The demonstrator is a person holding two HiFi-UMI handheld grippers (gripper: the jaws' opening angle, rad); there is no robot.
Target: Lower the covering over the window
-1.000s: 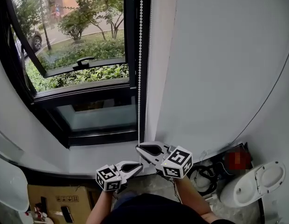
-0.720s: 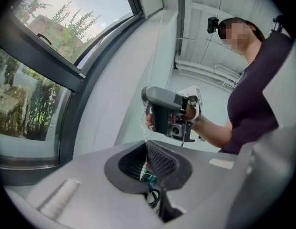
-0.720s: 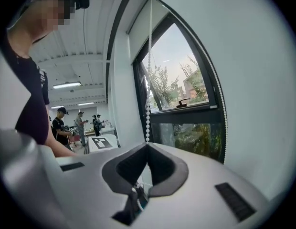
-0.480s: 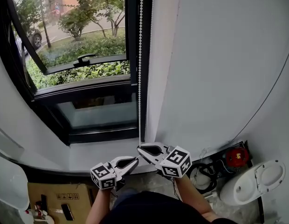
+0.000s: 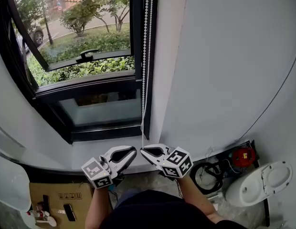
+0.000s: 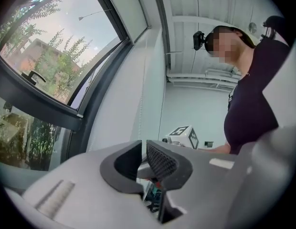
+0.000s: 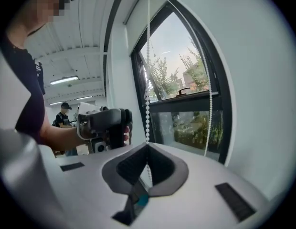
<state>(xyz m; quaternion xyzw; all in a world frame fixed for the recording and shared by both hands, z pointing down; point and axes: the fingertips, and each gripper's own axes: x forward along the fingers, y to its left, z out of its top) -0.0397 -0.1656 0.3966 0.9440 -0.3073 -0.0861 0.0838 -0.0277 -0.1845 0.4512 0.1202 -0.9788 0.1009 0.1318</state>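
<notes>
A white bead chain (image 5: 144, 56) hangs as a loop down the dark frame at the window's right edge. My right gripper (image 5: 142, 150) is at the chain's lower end and is shut on one strand. In the right gripper view the chain (image 7: 148, 80) runs straight down into the closed right gripper (image 7: 148, 146). My left gripper (image 5: 133, 150) sits just left of it, tip close to the chain, jaws together with nothing between them. The left gripper view shows the left gripper (image 6: 144, 147) empty. The window covering does not show in the head view.
The window sash with a black handle (image 5: 88, 55) is tilted open outward over green shrubs. A white wall (image 5: 224, 56) fills the right side. On the floor are a cardboard box (image 5: 62, 198), a black cable coil (image 5: 207, 175), a red object (image 5: 242, 156) and a white lidded fixture (image 5: 262, 185).
My left gripper has swung left, and its tip has risen to sit beside the right gripper near the chain. The right gripper has stayed on the chain.
</notes>
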